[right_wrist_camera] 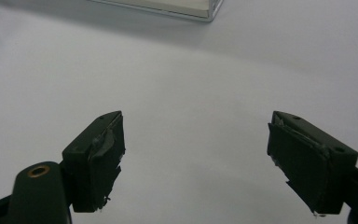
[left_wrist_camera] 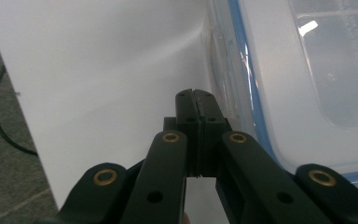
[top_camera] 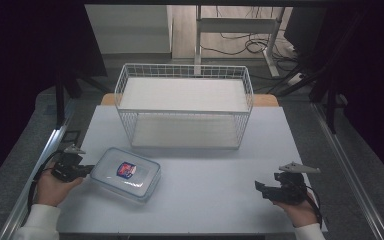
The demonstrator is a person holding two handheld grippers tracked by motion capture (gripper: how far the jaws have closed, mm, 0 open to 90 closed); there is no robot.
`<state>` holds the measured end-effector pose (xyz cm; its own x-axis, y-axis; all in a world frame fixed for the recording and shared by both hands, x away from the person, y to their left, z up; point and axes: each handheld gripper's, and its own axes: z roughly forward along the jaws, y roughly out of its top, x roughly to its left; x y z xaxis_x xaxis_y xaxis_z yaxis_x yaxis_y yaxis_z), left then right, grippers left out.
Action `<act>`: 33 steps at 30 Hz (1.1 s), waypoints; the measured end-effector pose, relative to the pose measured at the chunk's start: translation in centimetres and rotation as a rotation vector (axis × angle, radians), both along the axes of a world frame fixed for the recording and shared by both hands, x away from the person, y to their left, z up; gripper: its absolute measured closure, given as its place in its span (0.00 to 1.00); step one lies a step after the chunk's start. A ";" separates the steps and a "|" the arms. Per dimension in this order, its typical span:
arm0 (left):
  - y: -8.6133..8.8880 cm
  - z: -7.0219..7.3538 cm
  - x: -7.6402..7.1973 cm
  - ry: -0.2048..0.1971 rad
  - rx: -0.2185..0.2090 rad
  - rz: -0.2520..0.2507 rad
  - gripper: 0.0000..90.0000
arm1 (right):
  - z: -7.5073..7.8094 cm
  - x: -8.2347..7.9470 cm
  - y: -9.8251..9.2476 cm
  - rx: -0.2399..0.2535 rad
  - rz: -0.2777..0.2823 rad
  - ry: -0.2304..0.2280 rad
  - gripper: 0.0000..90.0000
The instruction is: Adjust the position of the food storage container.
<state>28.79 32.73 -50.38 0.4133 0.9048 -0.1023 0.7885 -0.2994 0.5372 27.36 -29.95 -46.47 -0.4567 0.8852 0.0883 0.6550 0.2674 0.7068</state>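
Left tongs [left_wrist_camera: 196, 95] closed beside container [left_wrist_camera: 307, 70] edge

Lab: dark curtains [top_camera: 25, 60], floor cables [top_camera: 240, 45]

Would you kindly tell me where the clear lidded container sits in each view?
High view: clear lidded container lower left, beside the left claw.
Left gripper view: along the right side, next to the shut jaws.
Right gripper view: cannot tell.
Shared landmark: the white table.
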 end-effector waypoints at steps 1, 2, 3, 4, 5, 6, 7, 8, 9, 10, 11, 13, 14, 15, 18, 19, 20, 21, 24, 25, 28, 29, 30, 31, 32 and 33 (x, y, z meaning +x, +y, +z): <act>-0.4 0.0 -0.2 0.004 -0.009 0.000 1.00 | 0.0 0.0 0.0 -0.001 0.001 -0.001 0.21; -0.4 0.0 -0.2 0.004 -0.009 0.000 1.00 | 0.0 0.0 0.0 -0.001 0.001 -0.001 0.21; -0.7 0.0 -0.3 0.008 -0.011 -0.004 1.00 | 0.0 0.0 0.0 -0.002 0.001 -0.002 0.21; -1.0 0.0 -0.5 0.009 -0.011 -0.010 1.00 | 0.0 0.0 0.0 0.000 0.000 -0.003 0.21; -1.9 0.0 -0.7 0.016 -0.008 -0.011 1.00 | 0.0 0.0 -0.1 0.002 0.000 -0.002 0.21; -1.9 0.0 -0.7 0.016 -0.008 -0.011 1.00 | 0.0 0.0 -0.1 0.002 0.000 -0.002 0.21; -2.3 0.0 -0.8 0.019 0.001 -0.011 1.00 | 0.0 0.0 0.0 0.001 0.002 -0.002 0.21; -3.1 0.1 -1.0 0.025 0.005 -0.008 1.00 | 0.0 -0.1 0.1 0.002 0.011 0.000 0.21; -3.1 0.1 -1.0 0.025 0.005 -0.008 1.00 | 0.0 -0.1 0.2 0.003 0.014 0.001 0.21; -3.4 0.2 -1.1 0.029 0.005 -0.013 1.00 | 0.0 -0.1 0.2 0.003 0.014 0.001 0.21; -3.8 0.1 -1.1 0.029 0.002 -0.013 1.00 | 0.0 -0.1 0.3 0.001 0.020 -0.001 0.21; -4.5 0.2 -1.1 0.036 -0.002 -0.014 1.00 | 0.1 -0.2 0.5 0.003 0.026 -0.001 0.21; -4.9 0.2 -1.1 0.036 -0.002 -0.019 1.00 | 0.1 -0.1 0.5 0.004 0.029 0.001 0.21; -5.3 0.1 -1.1 0.040 -0.002 -0.022 1.00 | 0.1 -0.1 0.5 0.004 0.029 0.001 0.21; -6.9 0.0 -0.7 0.062 -0.008 -0.036 1.00 | 0.0 0.0 0.5 0.003 0.034 0.002 0.21; -7.3 0.0 -0.7 0.072 -0.021 -0.041 1.00 | 0.0 0.0 0.5 0.004 0.033 0.002 0.21; -7.3 0.0 -0.7 0.072 -0.021 -0.041 1.00 | 0.0 0.0 0.5 0.004 0.032 0.002 0.21; -8.1 0.1 -0.7 0.077 -0.038 -0.057 1.00 | 0.0 0.0 0.5 0.004 0.033 0.002 0.21; -8.9 0.2 -0.7 0.081 -0.040 -0.060 1.00 | 0.1 -0.1 0.6 0.006 0.034 0.001 0.21; -9.6 0.2 -0.7 0.079 -0.037 -0.063 1.00 | 0.1 -0.1 0.6 0.005 0.036 0.001 0.21; -10.3 0.3 -0.8 0.075 -0.033 -0.076 1.00 | 0.1 -0.1 0.7 0.004 0.039 0.000 0.21; -10.5 0.3 -0.8 0.076 -0.043 -0.086 1.00 | 0.1 -0.1 0.7 0.004 0.039 0.000 0.21; -10.7 0.3 -0.8 0.076 -0.051 -0.091 1.00 | 0.1 0.0 0.8 0.004 0.039 0.001 0.21; -11.3 0.3 -1.0 0.081 -0.070 -0.101 1.00 | 0.0 0.1 0.8 0.001 0.040 0.004 0.21; -11.3 0.3 -1.0 0.081 -0.070 -0.101 1.00 | 0.0 0.1 0.8 0.001 0.040 0.004 0.21; -11.8 0.3 -1.0 0.082 -0.090 -0.119 1.00 | -0.1 0.2 0.9 -0.001 0.042 0.006 0.21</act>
<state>27.77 20.90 -50.06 0.5037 0.8359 -0.2181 0.7925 -0.3467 0.5017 27.54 -29.08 -46.57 -0.4930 0.8654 0.0901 0.6472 0.2956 0.7027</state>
